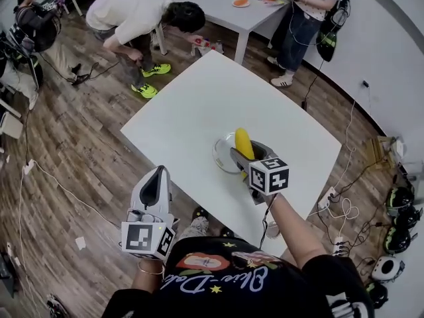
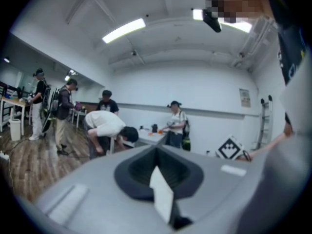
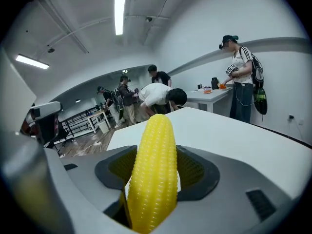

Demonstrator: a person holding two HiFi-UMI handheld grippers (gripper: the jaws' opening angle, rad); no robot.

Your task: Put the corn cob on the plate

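A dark wooden plank floor [image 1: 66,144] runs under a white square table [image 1: 192,105], which sits cornerwise in the head view. Beyond its far corner stands a second white table [image 1: 212,5], near a white wall [image 1: 391,58] that curves down the right side. At the foot of that wall lie loose white cables [image 1: 341,211]. Overhead, a white ceiling [image 2: 195,48] carries long strip lights [image 2: 124,29], all lit. A small framed notice [image 2: 244,97] hangs on the far wall.

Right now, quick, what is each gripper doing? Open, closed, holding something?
Left gripper: closed, nothing in it.
Right gripper: closed on the corn cob.
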